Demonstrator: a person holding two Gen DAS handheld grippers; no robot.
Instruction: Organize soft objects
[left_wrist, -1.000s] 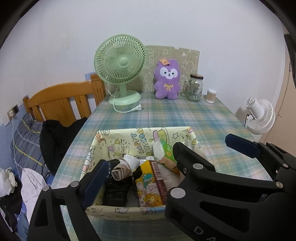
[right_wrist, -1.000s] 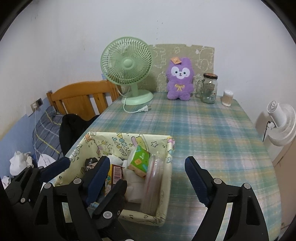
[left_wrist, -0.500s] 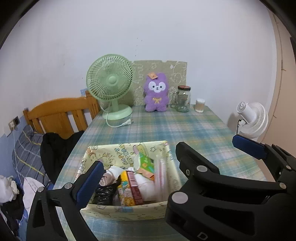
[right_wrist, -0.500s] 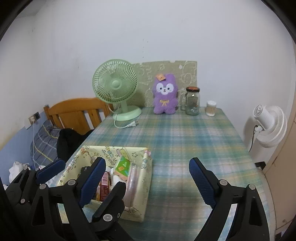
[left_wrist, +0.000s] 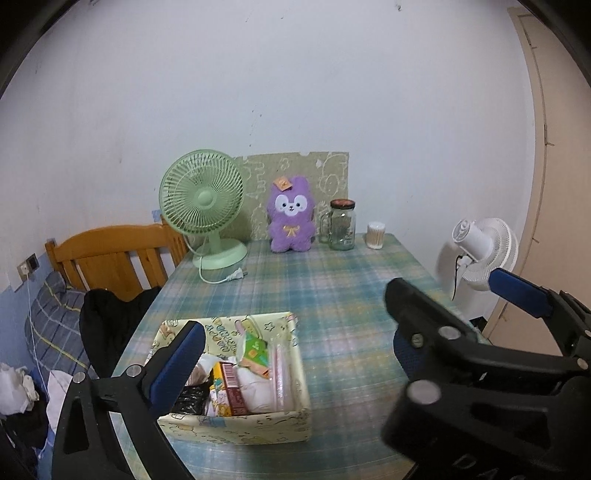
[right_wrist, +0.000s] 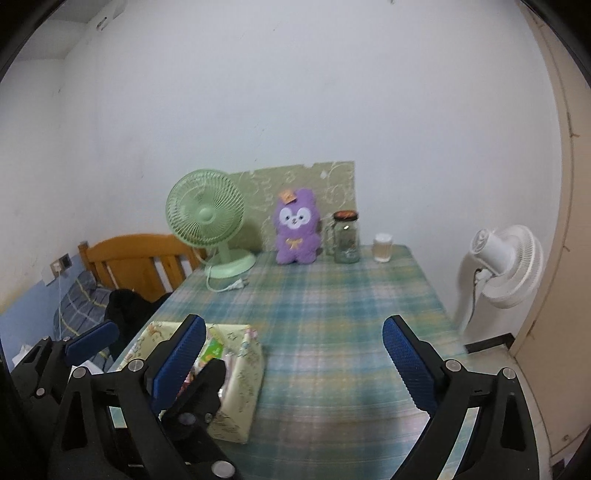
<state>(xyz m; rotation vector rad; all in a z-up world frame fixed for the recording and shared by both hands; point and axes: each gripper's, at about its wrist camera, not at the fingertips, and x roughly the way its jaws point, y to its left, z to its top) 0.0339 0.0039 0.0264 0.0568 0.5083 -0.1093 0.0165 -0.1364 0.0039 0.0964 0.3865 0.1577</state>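
Both grippers are hovering over the near end of the checked table, each with nothing between its pads. The left gripper is standing wide apart; the right gripper is spreading its jaws wider, and they are empty too.

The box covered in patterned paper is sitting at the near left of the table, and it is holding the soft things: a dark bundle and a pale rolled cloth at its left side, a white wad in the middle, small printed packets standing among them, and a clear pinkish sleeve against the right wall.

Far across the table, the purple plush toy is leaning upright against a board, between the green fan and the glass jar. It is probably light and squashy, so gripping it across the body should be working best.
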